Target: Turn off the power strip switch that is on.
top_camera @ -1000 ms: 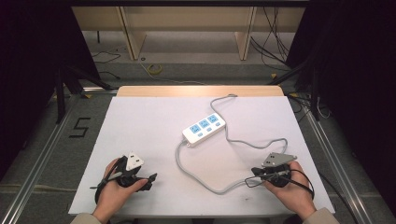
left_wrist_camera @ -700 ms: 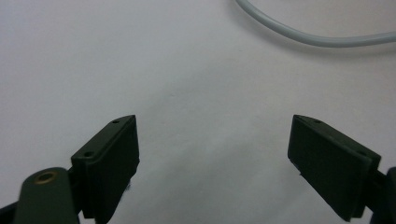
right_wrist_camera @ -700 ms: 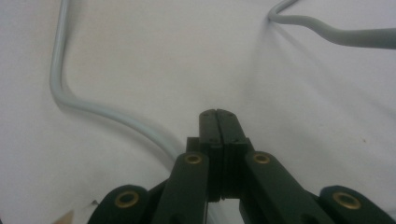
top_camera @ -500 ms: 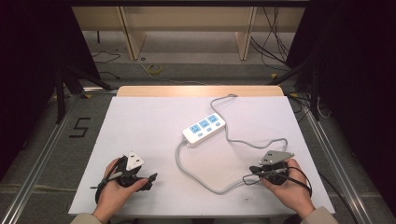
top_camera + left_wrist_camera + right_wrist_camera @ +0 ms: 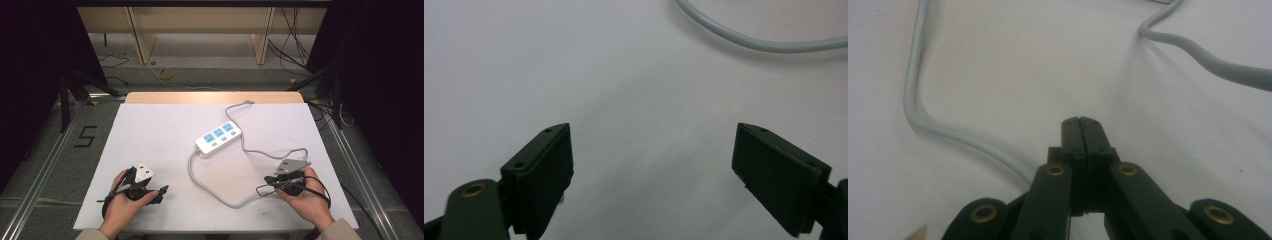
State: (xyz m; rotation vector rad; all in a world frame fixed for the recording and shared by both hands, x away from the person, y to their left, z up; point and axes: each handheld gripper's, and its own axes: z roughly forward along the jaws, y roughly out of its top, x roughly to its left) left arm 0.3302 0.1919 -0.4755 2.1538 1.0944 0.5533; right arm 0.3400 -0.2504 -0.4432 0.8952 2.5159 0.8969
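Grey cable (image 5: 227,200) near table's (image 5: 165,125) front edge

Even overhead light on white table (image 5: 165,130), surroundings dark. Gripper views soft; jaws blurred at bottom, faint shadows beneath them.

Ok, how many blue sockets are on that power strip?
3, in a row along the top of the power strip mid-table: one nearest the person, one in the middle, one farthest.

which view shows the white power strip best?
High view: the whole white three-outlet power strip lies mid-table with its grey cable looping out. Left gripper view and right gripper view catch stretches of that cable, not the strip body.
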